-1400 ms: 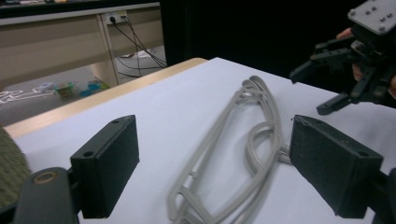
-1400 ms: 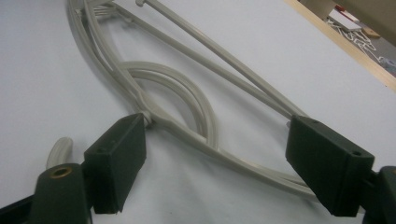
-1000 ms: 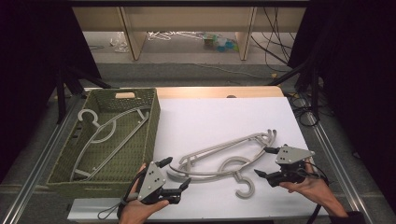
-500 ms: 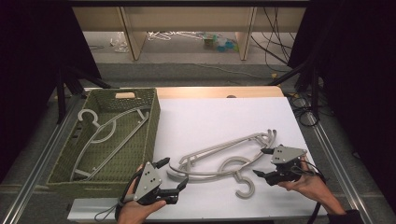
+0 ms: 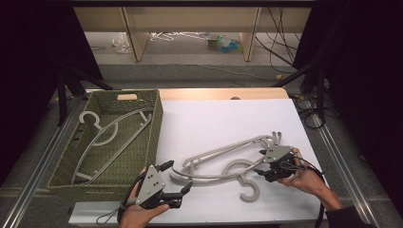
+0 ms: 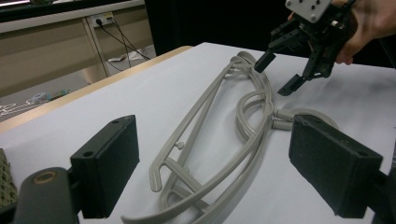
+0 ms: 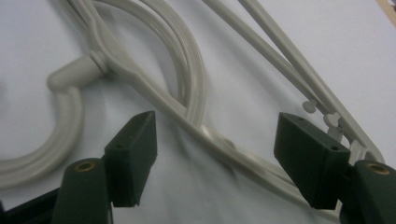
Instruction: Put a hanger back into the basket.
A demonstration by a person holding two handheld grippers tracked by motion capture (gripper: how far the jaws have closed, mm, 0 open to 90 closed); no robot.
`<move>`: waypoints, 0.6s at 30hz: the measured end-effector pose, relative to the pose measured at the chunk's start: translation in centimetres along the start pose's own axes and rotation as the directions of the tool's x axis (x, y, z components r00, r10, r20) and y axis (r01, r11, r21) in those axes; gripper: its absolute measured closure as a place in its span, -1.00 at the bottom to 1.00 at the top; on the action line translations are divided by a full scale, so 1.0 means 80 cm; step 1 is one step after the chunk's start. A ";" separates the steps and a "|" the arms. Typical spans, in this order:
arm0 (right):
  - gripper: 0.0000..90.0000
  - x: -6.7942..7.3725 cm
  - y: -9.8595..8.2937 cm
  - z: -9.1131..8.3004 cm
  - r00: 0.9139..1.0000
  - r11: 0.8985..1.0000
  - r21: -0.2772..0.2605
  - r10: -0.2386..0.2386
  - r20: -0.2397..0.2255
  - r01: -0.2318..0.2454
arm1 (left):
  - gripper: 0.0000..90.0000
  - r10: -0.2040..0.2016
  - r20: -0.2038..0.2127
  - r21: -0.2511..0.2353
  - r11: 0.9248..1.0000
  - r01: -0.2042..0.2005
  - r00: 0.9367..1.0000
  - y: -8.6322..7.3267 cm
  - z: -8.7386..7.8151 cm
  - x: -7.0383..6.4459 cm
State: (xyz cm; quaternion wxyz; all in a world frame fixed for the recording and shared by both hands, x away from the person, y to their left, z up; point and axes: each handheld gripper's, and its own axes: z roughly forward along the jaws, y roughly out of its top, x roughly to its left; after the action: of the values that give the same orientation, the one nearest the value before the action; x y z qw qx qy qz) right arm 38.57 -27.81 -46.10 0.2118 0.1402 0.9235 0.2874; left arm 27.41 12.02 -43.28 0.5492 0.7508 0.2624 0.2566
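White rectangular surface [image 5: 228, 118]: carries all items listed below; a pale wooden edge shows along its far side.

Pale grey plastic clothes hangers, tangled pile [image 5: 223, 164]: lying flat on the surface toward the near edge, between the two grippers. Arms overlap and interlock; one hook curls toward the near edge. In the left gripper view the pile [image 6: 224, 140] runs lengthwise away from the camera; in the right gripper view its curved bars [image 7: 187, 93] cross close under the camera.

Olive-green woven rectangular basket [image 5: 152, 137]: on the left part of the surface, with a handle slot in its far wall. Contains further pale grey hangers [image 5: 109, 137], lying flat on the bottom.

Left gripper [image 5: 176, 178]: black, grey three-cornered plate on top, held in a hand at the near edge, just beside the basket's near right corner. Fingers [image 6: 109, 168] wide apart, empty, at the left end of the pile.

Right gripper [image 5: 262, 161]: black, grey plate on top, held in a hand at the right end of the pile. Fingers [image 7: 133, 154] apart, empty, straddling a hanger bar. Also seen in the left gripper view [image 6: 275, 72].
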 end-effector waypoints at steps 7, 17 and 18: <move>0.24 0.001 0.004 0.010 0.993 0.991 0.088 -0.100 -0.058 0.105 | -0.64 0.000 0.008 0.005 1.000 0.000 1.000 -0.001 -0.001 -0.001; 0.50 0.017 0.011 -0.004 0.954 0.948 0.137 -0.271 -0.124 0.287 | -0.64 0.009 0.006 0.016 1.000 -0.009 1.000 -0.003 0.000 -0.001; 0.51 0.018 0.011 -0.004 0.950 0.945 0.136 -0.279 -0.136 0.297 | -0.64 0.015 0.006 0.023 1.000 -0.015 1.000 -0.003 0.000 -0.002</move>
State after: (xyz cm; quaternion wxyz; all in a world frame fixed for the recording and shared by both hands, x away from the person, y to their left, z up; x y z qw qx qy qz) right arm 37.27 -26.69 -45.75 0.1865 0.0027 0.9642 0.1886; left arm 27.29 12.00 -43.49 0.5394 0.7598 0.2579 0.2554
